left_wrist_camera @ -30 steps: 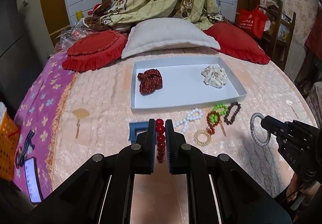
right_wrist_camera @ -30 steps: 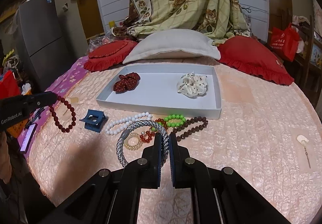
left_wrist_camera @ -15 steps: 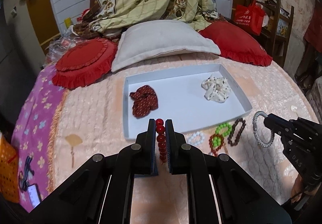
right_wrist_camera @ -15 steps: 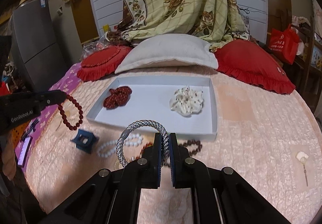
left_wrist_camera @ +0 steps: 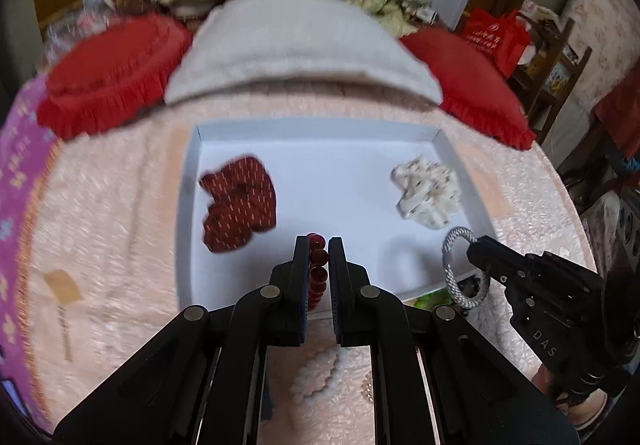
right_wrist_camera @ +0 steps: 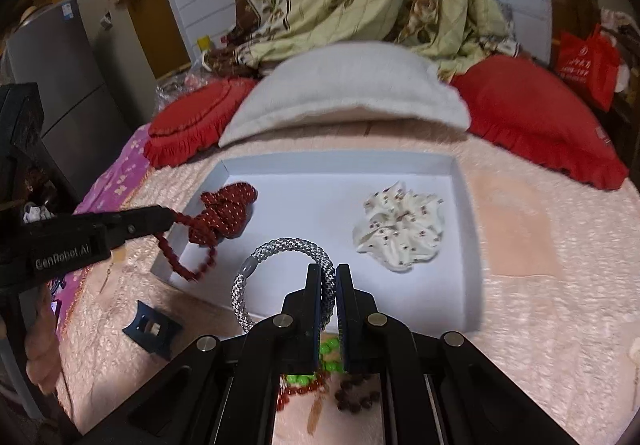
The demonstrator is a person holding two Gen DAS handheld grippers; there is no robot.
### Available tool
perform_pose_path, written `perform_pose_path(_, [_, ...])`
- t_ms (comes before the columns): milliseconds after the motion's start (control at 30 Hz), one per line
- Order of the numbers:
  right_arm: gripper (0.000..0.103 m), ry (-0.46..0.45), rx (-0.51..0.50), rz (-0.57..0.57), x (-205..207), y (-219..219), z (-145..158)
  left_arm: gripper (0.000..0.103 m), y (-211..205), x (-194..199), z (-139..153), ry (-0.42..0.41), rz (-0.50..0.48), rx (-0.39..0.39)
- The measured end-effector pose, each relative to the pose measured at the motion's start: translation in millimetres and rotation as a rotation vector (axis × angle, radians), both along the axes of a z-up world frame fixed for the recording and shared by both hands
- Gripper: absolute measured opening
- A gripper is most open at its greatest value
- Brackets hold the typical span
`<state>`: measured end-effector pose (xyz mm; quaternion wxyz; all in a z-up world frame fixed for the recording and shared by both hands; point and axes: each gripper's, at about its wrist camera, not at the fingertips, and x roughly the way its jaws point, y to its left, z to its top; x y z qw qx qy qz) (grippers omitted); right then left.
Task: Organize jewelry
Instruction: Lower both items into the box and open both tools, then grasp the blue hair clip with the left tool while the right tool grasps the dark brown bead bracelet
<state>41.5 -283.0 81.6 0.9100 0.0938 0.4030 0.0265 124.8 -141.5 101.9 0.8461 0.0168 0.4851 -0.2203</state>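
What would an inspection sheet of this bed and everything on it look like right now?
Surface: bed with pink quilted cover, purple blanket at one edge.
Job's things: white tray holds dark red scrunchie and white scrunchie; white bead bracelet, green beads and brown beads lie on the cover.
Clutter: blue clip, small fan-shaped charm.
Grippers: left gripper shut on red bead bracelet; right gripper shut on silver rope bracelet; both over the tray's near part.
Cables: nothing seen.
Surroundings: grey pillow, red cushions, floral blanket, red bag.
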Motion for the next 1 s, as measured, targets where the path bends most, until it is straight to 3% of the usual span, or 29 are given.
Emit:
perform_pose_path(133, [0.006, 0.039, -0.012, 0.014, 18.8, 5.3, -16.6, 0.008, 3.7, 12.7, -27.3, 0.037, 0.033, 0.04])
perform_pose_path(333, [0.006, 0.067, -0.025, 0.022, 34.2, 10.9, -30.8, 0.008, 13.2, 23.9, -41.3, 0.037, 0.078, 0.073])
perform_pose_path(533, [0.006, 0.087, -0.024, 0.013, 43.1, 14.8, -39.0, 0.01, 22.4, 26.4, -47.9, 0.059, 0.096, 0.03])
perform_pose_path(600, [0.006, 0.088, -0.019, 0.007, 44.6, 14.6, -39.3, 0.017, 23.6, 24.3, -46.2, 0.057, 0.09, 0.021])
perform_pose_path(667, [0.007, 0.093, -0.007, 0.0, 45.9, 13.6, -39.3, 0.037, 25.4, 22.2, -42.9, 0.049, 0.091, 0.009])
perform_pose_path(700, [0.007, 0.095, 0.002, -0.005, 46.5, 12.6, -39.2, 0.04, 27.1, 20.5, -40.4, 0.041, 0.094, -0.003])
perform_pose_path(800, [0.014, 0.091, 0.009, -0.018, 45.9, 11.4, -36.7, 0.043, 33.3, 16.1, -31.4, 0.036, 0.094, -0.047])
perform_pose_path(867, [0.026, 0.079, 0.004, -0.021, 41.9, 10.8, -31.2, 0.043, 36.3, 11.7, -25.1, 0.033, 0.096, -0.059])
perform_pose_path(1000, [0.031, 0.045, 0.013, -0.032, 29.5, 6.6, -13.9, 0.043, 50.4, -6.5, -4.8, -0.013, 0.107, -0.054])
